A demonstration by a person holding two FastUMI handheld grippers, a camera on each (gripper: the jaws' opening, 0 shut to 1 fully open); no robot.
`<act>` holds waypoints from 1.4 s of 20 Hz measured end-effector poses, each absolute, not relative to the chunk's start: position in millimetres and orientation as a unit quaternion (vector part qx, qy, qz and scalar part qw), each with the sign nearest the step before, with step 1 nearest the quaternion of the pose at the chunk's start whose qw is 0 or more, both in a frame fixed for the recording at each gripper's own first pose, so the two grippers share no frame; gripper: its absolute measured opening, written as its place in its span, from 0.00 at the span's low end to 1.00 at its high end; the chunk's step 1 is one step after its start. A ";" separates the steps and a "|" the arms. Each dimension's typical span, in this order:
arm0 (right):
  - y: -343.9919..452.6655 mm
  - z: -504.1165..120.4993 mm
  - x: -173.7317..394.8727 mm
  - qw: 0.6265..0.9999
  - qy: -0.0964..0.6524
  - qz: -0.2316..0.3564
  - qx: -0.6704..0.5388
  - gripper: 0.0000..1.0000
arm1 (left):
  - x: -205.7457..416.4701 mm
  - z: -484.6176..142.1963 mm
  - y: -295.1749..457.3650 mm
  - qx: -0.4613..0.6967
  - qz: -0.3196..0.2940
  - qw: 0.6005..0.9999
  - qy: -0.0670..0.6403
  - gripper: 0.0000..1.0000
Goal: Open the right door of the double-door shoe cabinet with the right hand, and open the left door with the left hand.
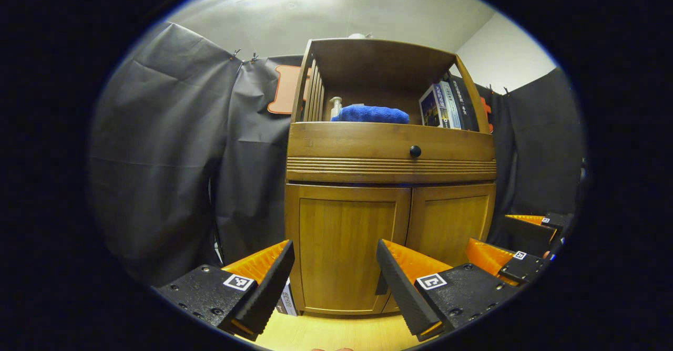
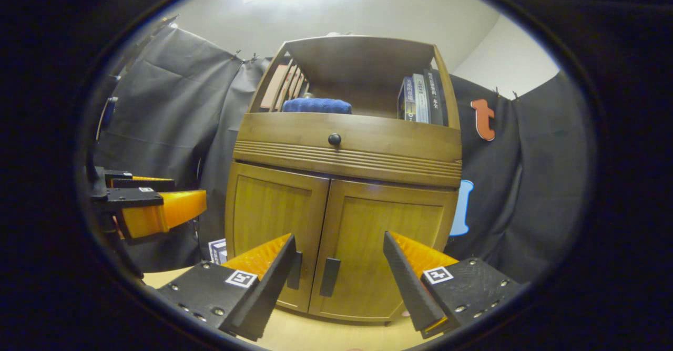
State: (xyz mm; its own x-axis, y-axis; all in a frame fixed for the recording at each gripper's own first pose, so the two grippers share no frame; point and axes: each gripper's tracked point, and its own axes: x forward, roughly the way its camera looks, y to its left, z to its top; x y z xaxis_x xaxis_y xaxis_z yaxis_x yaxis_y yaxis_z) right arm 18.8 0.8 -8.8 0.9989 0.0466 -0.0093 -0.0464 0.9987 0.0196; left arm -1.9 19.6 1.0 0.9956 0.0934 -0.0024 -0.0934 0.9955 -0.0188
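I see the shoe cabinet (image 2: 342, 183) standing upright on the light wooden surface (image 2: 326, 335), taller than it is wide, with its front facing my two claws. Both lower doors are closed. In the right gripper view the left door (image 2: 273, 230) and the right door (image 2: 384, 246) meet at the middle, and two dark vertical handles are there, one (image 2: 296, 270) on the left door and one (image 2: 329, 276) on the right door. In the left gripper view I find only a dark piece, probably one handle, half hidden behind a finger. Above the doors there is a drawer with a round knob (image 2: 334, 139), and an open shelf with a blue towel (image 1: 370, 114) and some books (image 2: 420, 97).

My right claw (image 2: 339, 282) is wide open in front of the handles, not touching them. My left claw (image 1: 336, 282) is also wide open, in front of the left door and holding nothing. The left gripper view also shows the right claw at its lower right; the right gripper view shows the left claw at its left edge.
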 end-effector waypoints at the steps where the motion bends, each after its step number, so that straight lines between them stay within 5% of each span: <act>1: 0.0 -11.6 20.6 1.000 0.008 0.022 0.011 0.94 | -2.8 1.3 20.7 -0.010 0.048 0.999 0.000 0.94; 16: 18.9 -121.5 131.5 0.992 0.118 0.004 0.047 0.99 | -29.6 -4.7 137.0 0.026 0.198 0.980 0.016 0.94; 20: 22.6 -147.0 156.7 0.988 0.147 -0.008 0.041 0.70 | -38.2 -7.1 163.3 0.032 0.235 0.971 0.022 0.94; 24: 24.4 -171.8 170.4 0.984 0.172 -0.022 0.026 0.64 | -41.4 -11.9 175.6 0.031 0.250 0.967 0.030 0.94; 26: 27.1 -176.7 173.9 0.983 0.178 -0.021 0.039 0.36 | -40.5 -10.9 178.0 0.033 0.253 0.967 0.031 0.94; 28: 25.9 -177.1 173.5 0.982 0.176 -0.023 0.057 0.37 | -40.4 -10.7 178.2 0.033 0.252 0.967 0.031 0.94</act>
State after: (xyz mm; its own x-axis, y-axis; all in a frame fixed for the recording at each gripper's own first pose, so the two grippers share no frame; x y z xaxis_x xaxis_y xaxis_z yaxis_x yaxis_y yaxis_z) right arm 173.5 25.9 -177.1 0.9367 -0.0255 -0.3491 0.0660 0.9923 0.1046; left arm -40.4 178.2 -10.7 0.8710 0.4895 -0.0431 -0.4854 0.8707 0.0790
